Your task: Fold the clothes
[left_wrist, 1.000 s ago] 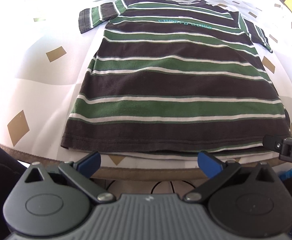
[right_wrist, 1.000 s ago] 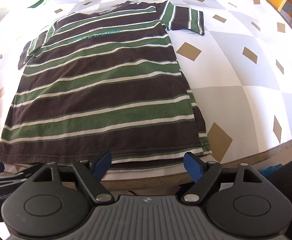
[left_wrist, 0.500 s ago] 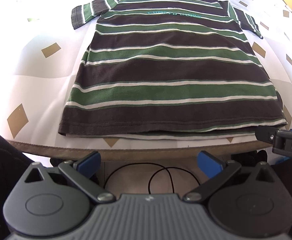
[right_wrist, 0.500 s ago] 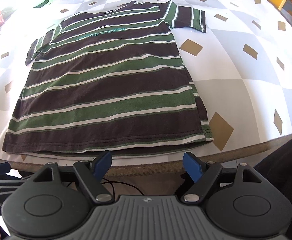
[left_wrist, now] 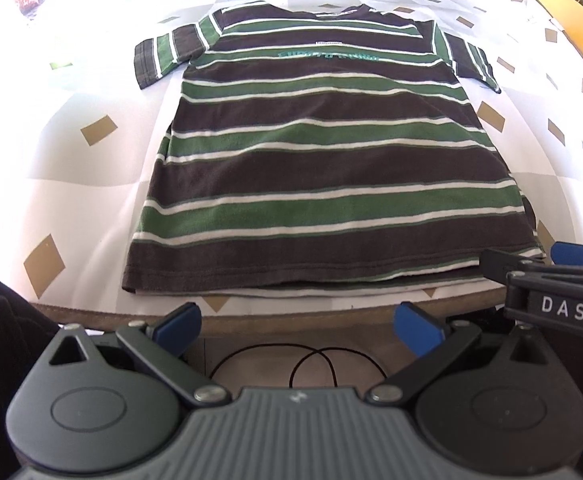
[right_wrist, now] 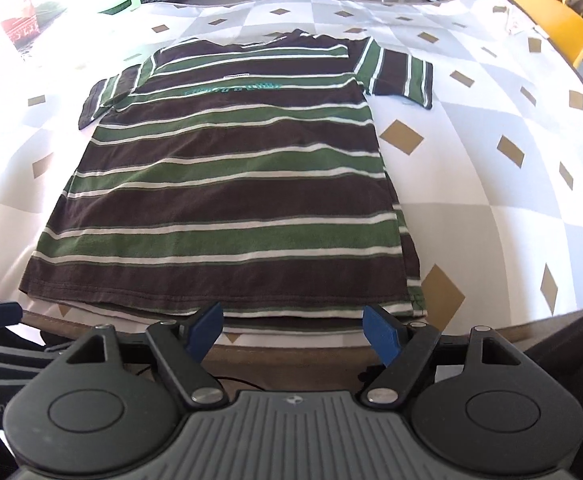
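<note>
A brown, green and white striped T-shirt (left_wrist: 323, 168) (right_wrist: 235, 200) lies flat and spread out on the table, hem toward me, collar at the far side, both short sleeves out to the sides. My left gripper (left_wrist: 297, 326) hangs open just off the table's near edge, below the hem, holding nothing. My right gripper (right_wrist: 293, 330) is also open and empty, in front of the hem's right half. The right gripper's body (left_wrist: 559, 292) shows at the right edge of the left wrist view.
The table wears a white and grey cloth (right_wrist: 491, 184) with gold diamonds. A yellow chair (right_wrist: 559, 32) stands at the far right. Black cables (left_wrist: 291, 364) lie on the floor under the table edge. A red package (right_wrist: 23, 28) sits far left.
Both grippers have drawn back from the shirt's hem and lifted, so the whole shirt and more of the far table are in view. Both stayed open. The shirt has not moved.
</note>
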### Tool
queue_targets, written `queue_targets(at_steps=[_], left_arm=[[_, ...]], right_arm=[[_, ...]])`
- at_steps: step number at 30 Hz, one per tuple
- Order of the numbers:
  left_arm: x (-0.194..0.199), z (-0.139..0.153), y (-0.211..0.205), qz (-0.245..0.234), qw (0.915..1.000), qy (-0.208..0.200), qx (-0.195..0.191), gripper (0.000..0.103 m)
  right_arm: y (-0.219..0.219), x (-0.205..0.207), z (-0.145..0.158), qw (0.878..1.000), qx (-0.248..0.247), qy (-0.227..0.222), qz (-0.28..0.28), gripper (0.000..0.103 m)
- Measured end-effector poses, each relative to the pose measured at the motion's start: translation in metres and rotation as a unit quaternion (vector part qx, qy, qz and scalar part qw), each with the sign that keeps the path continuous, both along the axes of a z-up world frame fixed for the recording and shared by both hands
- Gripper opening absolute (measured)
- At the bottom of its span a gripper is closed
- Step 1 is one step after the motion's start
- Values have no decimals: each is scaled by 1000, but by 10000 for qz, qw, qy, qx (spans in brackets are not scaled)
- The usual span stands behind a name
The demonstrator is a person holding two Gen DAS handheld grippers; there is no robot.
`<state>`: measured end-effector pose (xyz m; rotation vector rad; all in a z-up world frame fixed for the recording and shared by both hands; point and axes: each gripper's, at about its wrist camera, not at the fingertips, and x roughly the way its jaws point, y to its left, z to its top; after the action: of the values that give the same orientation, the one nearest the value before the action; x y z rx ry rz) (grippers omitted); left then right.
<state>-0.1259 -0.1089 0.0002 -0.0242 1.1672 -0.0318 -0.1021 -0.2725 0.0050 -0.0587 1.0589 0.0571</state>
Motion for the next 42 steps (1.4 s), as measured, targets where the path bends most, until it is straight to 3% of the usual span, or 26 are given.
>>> queue_targets(at_steps=[8,21,28,42], left_arm=[[7,9,-3,15,9999,161,-30,103],[40,15,-1,-13,9996,89,-266,103],[61,13,-5,-119,9998,62,-146,103],[104,7,-7,-224,9996,114,-98,103]], right_arm=[[-10,6,2,9984,510,196,-123,75],[-11,42,9,9971,584,252,419,75],[-9,66,1,9953,550,555,572,75],[-9,110,3,9954,373,520,719,75]])
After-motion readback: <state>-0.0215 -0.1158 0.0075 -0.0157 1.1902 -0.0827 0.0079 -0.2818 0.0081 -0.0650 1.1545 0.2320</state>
